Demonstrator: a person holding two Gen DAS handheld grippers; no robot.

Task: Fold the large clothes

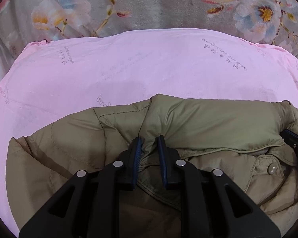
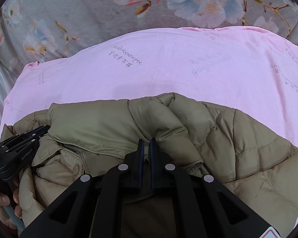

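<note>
From the left wrist, the left claw [image 1: 150, 140] pinches a bunched ridge of the olive padded jacket [image 1: 208, 119] just beside its collar, cloth filling the narrow gap between the pads. The jacket lies on a pink sheet [image 1: 129, 65] spread over a flowered blanket [image 1: 149, 4], with its snap button [image 1: 272, 168] showing to the right, where the edge of the other claw also peeps in.

From the right wrist, the right claw [image 2: 147, 144] is pressed almost together on a thin fold of jacket by the collar's other end. The collar band runs between the two claws. At lower left a hand [image 2: 6, 204] grips the left tool's handle.

The step in hand looks like the grasp at both shoulders. Next, I judge, both claws must lift together, keeping the cloth taut, and carry the top over evenly so the padding does not slip out.
</note>
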